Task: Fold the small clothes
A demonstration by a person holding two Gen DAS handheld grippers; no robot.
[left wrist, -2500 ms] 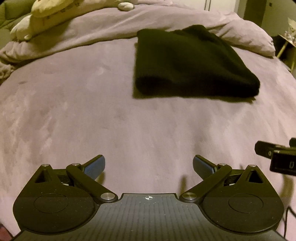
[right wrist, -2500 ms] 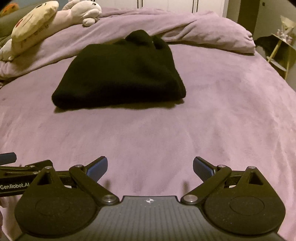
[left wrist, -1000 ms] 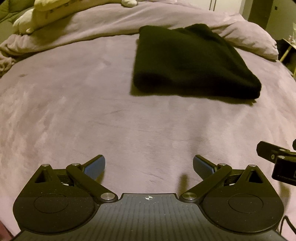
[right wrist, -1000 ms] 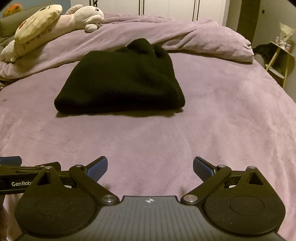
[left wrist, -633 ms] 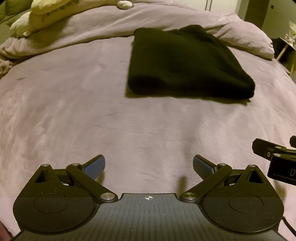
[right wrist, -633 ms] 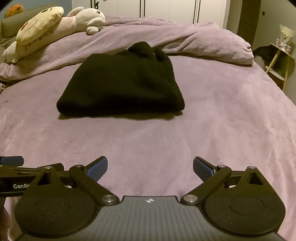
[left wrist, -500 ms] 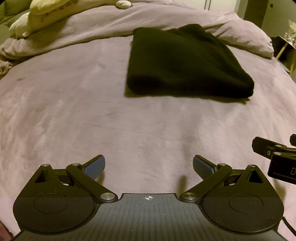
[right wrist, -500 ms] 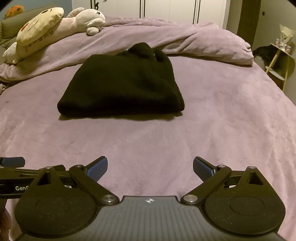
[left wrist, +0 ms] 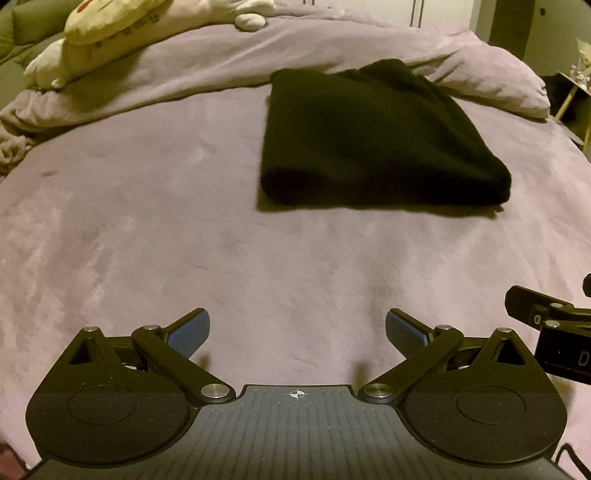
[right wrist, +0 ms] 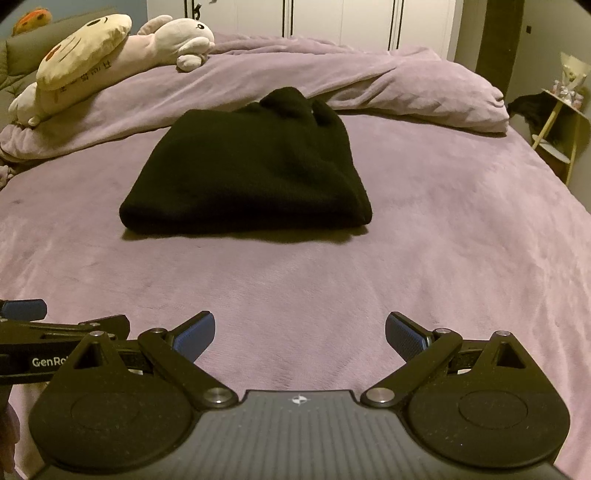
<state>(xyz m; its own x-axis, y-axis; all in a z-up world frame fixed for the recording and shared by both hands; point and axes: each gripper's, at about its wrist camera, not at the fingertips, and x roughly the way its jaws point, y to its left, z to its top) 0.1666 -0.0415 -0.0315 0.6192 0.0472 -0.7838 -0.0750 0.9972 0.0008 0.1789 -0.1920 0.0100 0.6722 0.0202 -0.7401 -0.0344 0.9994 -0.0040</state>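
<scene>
Black garment (right wrist: pixel 247 173) is lying folded in a compact stack mid-bed (right wrist: pixel 443 240), so folding's looking done. Left gripper (left wrist: pixel 297 330) & right gripper (right wrist: pixel 300 332) are hovering well apart from it, jaws wide open, gripping nothing.

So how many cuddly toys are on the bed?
2, both at the far left of the bed: a cream cushion-shaped toy with a face, and a pale pink plush animal lying behind it. More may hide beyond the picture's edge.

Two low fisheye views side by side, looking forward along a purple bed (left wrist: pixel 295 258); both share the folded black garment (right wrist: pixel 247 177) ahead, well beyond each camera
</scene>
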